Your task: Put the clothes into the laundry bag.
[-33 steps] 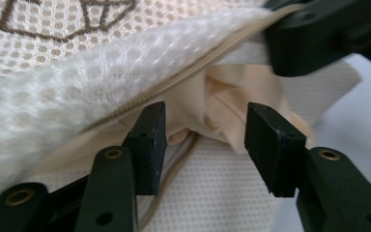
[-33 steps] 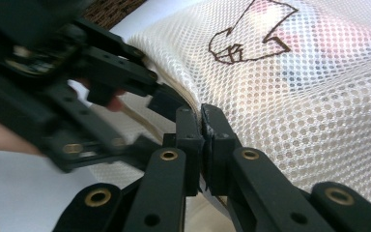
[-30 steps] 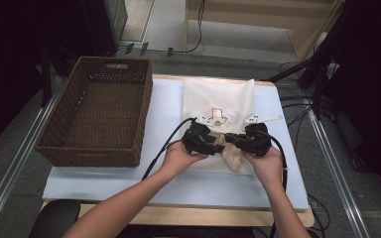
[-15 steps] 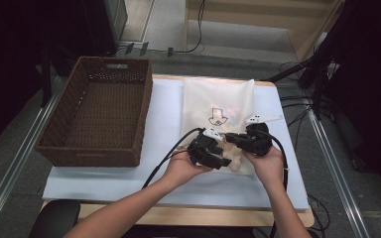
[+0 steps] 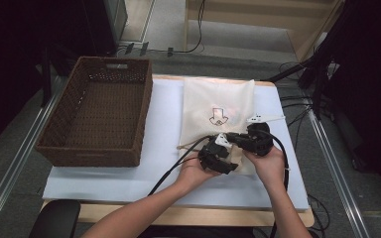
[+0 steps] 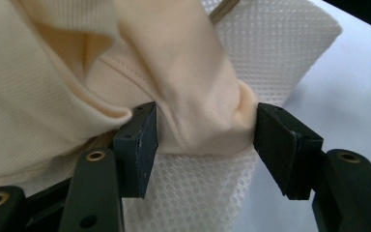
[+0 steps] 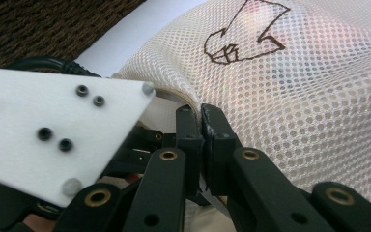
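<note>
Left gripper [image 6: 205,130]: jaws apart, one on each side of a bunched fold of cream cloth [image 6: 125,72]; the left pad touches the fold, the right pad sits just beside it. Not clenched. In the high view this gripper [image 5: 218,157] sits at the near edge of the mesh bag [image 5: 218,106].

Right gripper [image 7: 202,128]: jaws closed together, pinching the rim of the mesh bag [image 7: 309,96] at its near edge, rim lifted slightly. Left gripper's white plate [image 7: 53,135] lies just beside it. In the high view the right gripper [image 5: 250,141] is close to the left one, almost touching.

Bag: lies flat on the white table sheet [image 5: 163,124], right of centre, far edge near the table's far edge, black arrow print [image 5: 219,117] facing up. Cloth is at the bag's near opening, lying over the mesh [image 6: 193,203]; how much is inside cannot be told.

Basket [image 5: 96,116]: left side of the table, well apart from the bag, with bare sheet between. Open sheet also shows near the front edge on the left, and a narrow strip right of the bag.
</note>
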Tool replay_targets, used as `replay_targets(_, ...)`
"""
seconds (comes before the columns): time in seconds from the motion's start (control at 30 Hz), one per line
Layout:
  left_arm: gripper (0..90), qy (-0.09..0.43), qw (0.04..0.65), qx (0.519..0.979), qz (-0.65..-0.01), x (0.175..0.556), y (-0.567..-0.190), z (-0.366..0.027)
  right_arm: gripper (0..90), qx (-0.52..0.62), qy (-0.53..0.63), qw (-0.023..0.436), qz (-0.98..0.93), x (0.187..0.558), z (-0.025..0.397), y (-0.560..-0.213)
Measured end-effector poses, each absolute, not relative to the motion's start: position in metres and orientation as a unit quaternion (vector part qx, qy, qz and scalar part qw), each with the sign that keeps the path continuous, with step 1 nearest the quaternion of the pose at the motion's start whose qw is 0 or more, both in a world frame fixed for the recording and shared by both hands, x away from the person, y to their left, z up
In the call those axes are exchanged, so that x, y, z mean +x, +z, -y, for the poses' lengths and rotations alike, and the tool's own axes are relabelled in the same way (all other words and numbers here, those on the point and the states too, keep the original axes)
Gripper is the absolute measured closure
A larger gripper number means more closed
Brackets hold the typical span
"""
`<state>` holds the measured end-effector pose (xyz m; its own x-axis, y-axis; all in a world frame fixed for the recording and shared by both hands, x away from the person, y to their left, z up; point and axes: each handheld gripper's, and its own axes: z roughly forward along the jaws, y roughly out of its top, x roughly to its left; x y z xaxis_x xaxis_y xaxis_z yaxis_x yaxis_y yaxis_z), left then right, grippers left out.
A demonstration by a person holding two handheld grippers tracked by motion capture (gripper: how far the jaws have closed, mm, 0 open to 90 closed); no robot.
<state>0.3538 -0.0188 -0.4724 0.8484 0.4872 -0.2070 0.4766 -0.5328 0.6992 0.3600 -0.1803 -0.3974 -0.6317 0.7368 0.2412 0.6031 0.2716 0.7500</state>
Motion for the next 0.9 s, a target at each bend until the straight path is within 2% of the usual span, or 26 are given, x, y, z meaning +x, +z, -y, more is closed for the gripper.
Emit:
replay_targets(0.07, 46.5, 0.010, 0.395, 0.877, -0.273, 0.354, -0.473, 0.019, 88.5, 0.422, 0.431, 0.077, -0.794, 0.360, 0.180, -0.398)
replay_targets(0.2, 58.1, 0.049, 0.393, 0.880, -0.262, 0.352, -0.476, 0.020, 88.5, 0.423, 0.431, 0.077, -0.793, 0.360, 0.180, -0.398)
replay_targets(0.3, 65.5, 0.049, 0.395, 0.878, -0.265, 0.353, -0.476, 0.018, 88.5, 0.423, 0.431, 0.078, -0.793, 0.360, 0.181, -0.397)
replay_targets(0.33, 65.5, 0.048, 0.393, 0.879, -0.264, 0.353, -0.476, 0.017, 88.5, 0.424, 0.431, 0.077, -0.793, 0.360, 0.181, -0.397)
replay_targets(0.37, 74.3, 0.047, 0.396, 0.878, -0.264, 0.354, -0.476, 0.016, 88.5, 0.425, 0.432, 0.077, -0.792, 0.360, 0.181, -0.397)
replay_targets(0.4, 76.0, 0.045, 0.396, 0.878, -0.264, 0.354, -0.476, 0.016, 88.5, 0.425, 0.432, 0.076, -0.792, 0.360, 0.181, -0.398)
replay_targets(0.57, 79.3, 0.015, 0.391, 0.877, -0.277, 0.359, -0.465, 0.009, 88.5, 0.424, 0.432, 0.077, -0.792, 0.361, 0.183, -0.398)
replay_targets(0.73, 79.3, 0.034, 0.404, 0.871, -0.277, 0.361, -0.442, -0.007, 88.5, 0.426, 0.433, 0.077, -0.791, 0.361, 0.184, -0.398)
replay_targets(0.9, 79.3, 0.063, 0.387, 0.876, -0.280, 0.370, -0.430, -0.024, 88.5, 0.425, 0.435, 0.081, -0.790, 0.360, 0.184, -0.397)
